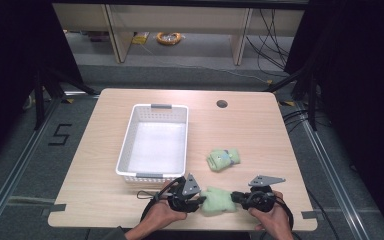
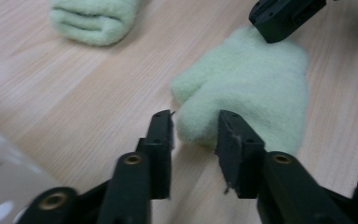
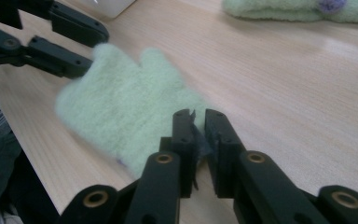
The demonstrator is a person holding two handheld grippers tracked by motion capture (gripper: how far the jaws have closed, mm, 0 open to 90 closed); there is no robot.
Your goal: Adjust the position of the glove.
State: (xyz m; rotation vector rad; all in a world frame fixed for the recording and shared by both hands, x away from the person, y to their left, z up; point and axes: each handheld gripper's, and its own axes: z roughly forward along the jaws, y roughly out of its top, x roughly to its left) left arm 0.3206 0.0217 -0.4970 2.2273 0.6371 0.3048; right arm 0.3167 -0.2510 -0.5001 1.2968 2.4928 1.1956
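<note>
A light green fuzzy mitten (image 1: 219,200) lies flat near the table's front edge, between my two grippers. My left gripper (image 1: 200,201) stands at its left end; in the left gripper view the jaws (image 2: 193,126) are apart, and the mitten's (image 2: 251,88) edge lies between them without being pinched. My right gripper (image 1: 234,197) is at the mitten's right end. In the right gripper view its jaws (image 3: 199,116) are nearly together, with the edge of the mitten (image 3: 126,112) caught in the narrow gap. A second green mitten, folded (image 1: 223,159), lies farther back.
A white perforated basket (image 1: 125,145) stands empty at the table's left centre, just behind my left hand. A round cable hole (image 1: 222,104) sits near the far edge. Bare wooden tabletop spreads to the right of the folded mitten (image 3: 298,9).
</note>
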